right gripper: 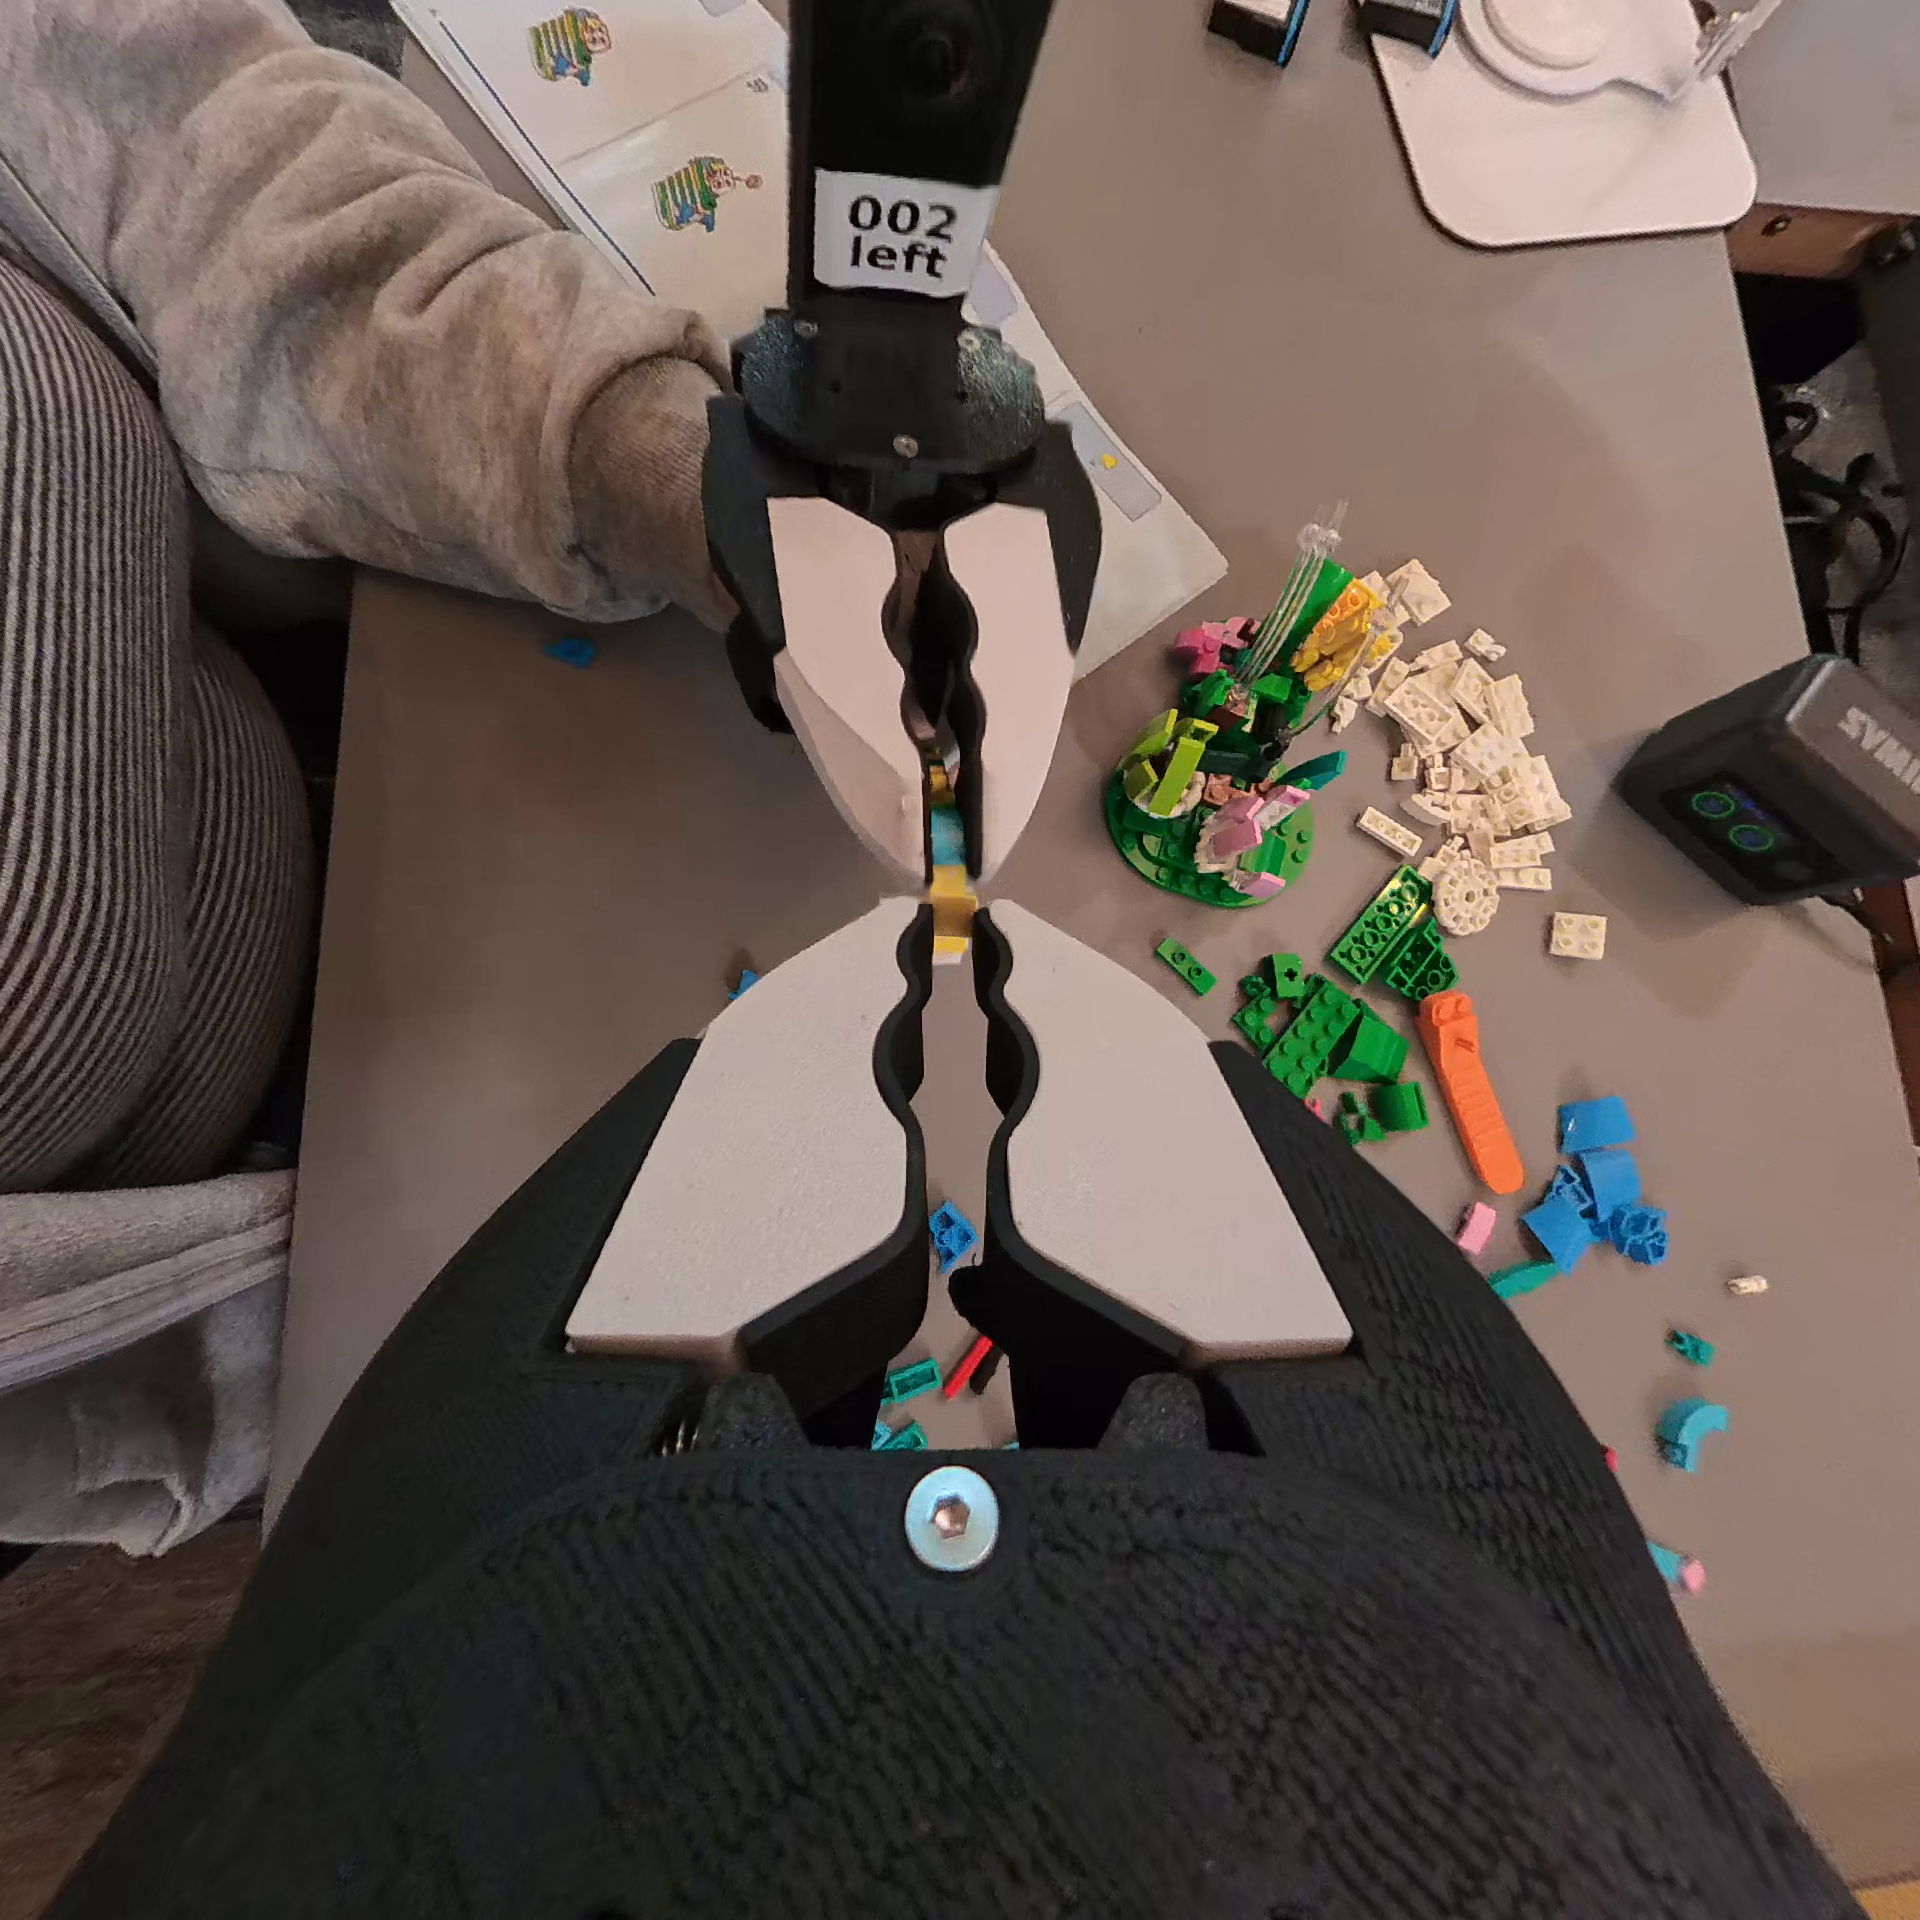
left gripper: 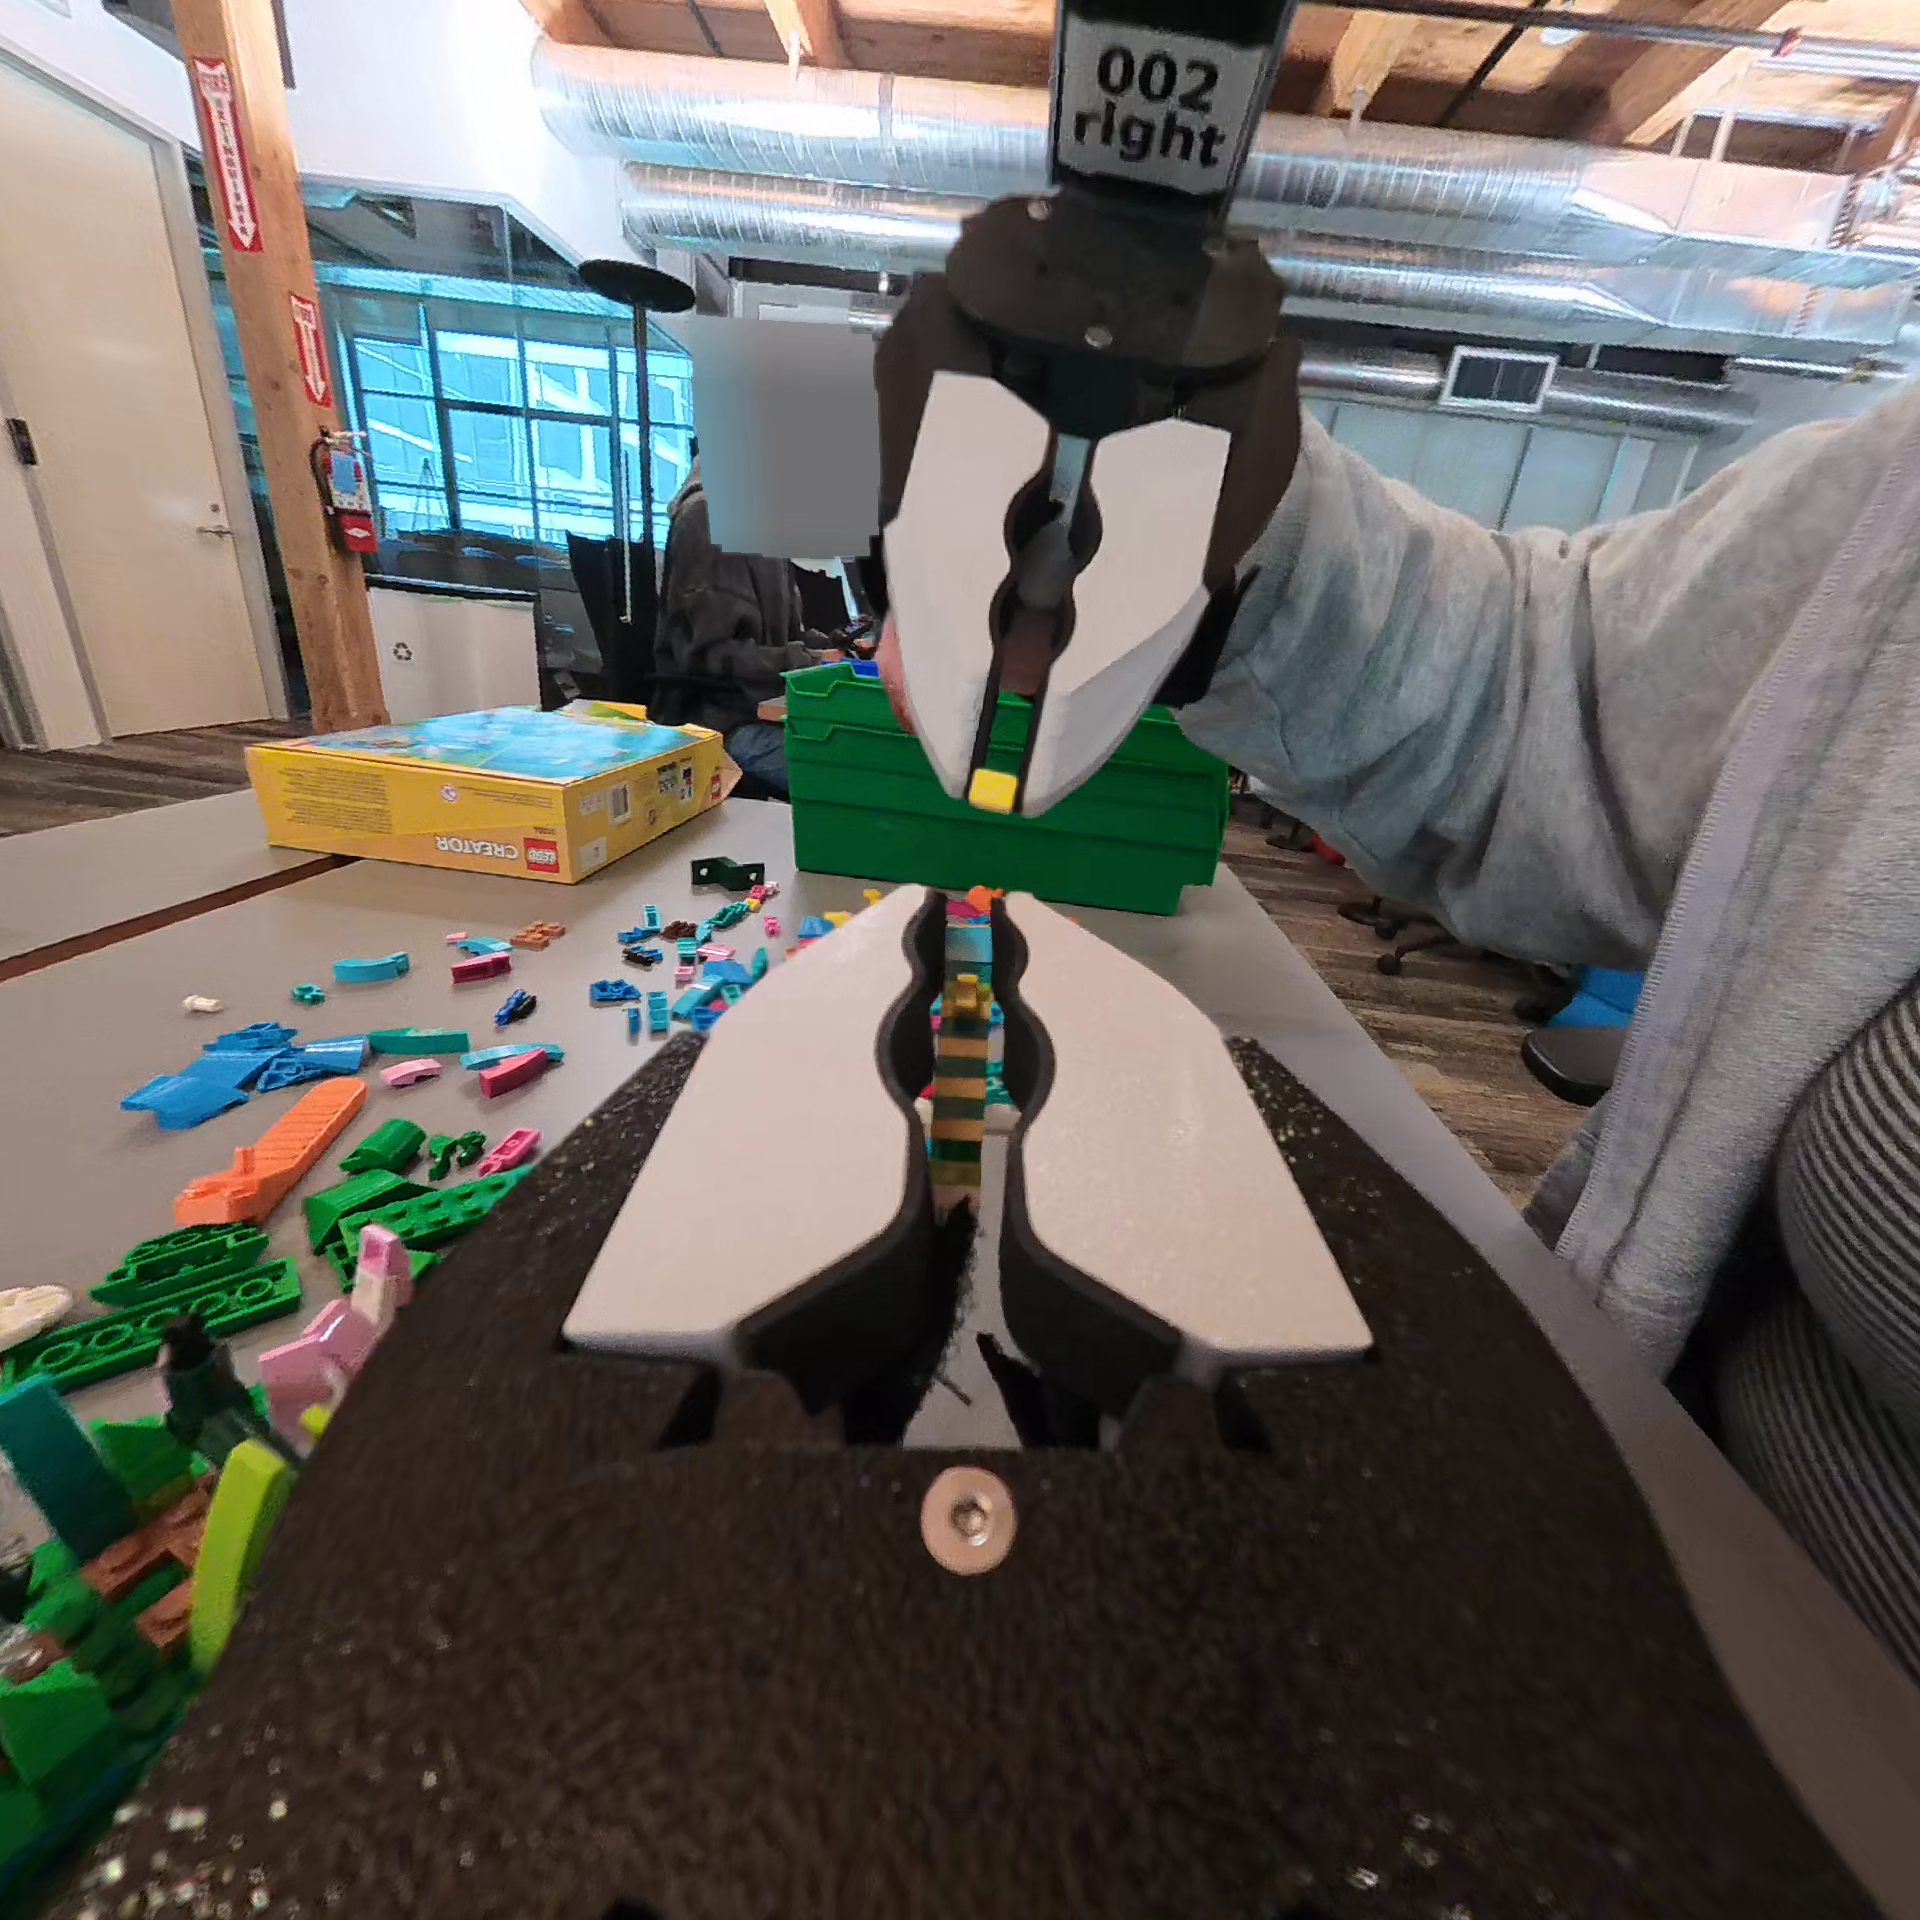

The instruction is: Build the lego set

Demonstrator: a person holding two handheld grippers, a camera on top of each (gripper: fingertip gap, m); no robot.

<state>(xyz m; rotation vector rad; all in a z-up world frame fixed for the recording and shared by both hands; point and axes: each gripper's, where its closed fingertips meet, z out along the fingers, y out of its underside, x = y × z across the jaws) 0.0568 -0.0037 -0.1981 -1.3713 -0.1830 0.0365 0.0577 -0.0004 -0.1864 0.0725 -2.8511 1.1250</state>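
Observation:
My left gripper [left gripper: 961, 906] is shut on a slim striped lego build [left gripper: 958, 1091] of green, yellow and teal layers, held lengthwise between the fingers. It also shows in the right wrist view [right gripper: 951, 864], with the build's teal end [right gripper: 945, 831] at its tips. My right gripper [right gripper: 951, 923] is shut on a small yellow brick [right gripper: 951, 899]. It faces the left gripper tip to tip above the grey table [right gripper: 582, 935]. In the left wrist view the right gripper [left gripper: 997, 802] holds the yellow brick [left gripper: 989, 792] a short gap from the left fingertips.
Loose bricks lie scattered on the table, with an orange brick separator [right gripper: 1470, 1091], a green flower build [right gripper: 1216, 800] and a pile of white pieces [right gripper: 1475, 748]. A yellow set box [left gripper: 488, 795] and green bins [left gripper: 1091, 842] stand at the far edge. An instruction booklet [right gripper: 644, 135] lies under my left arm. The grippers are tip to tip, or close to it. The orange brick separator [right gripper: 1470, 1091] is about 20 cm from my left fingertips. Look for it in the left wrist view [left gripper: 292, 1139] too.

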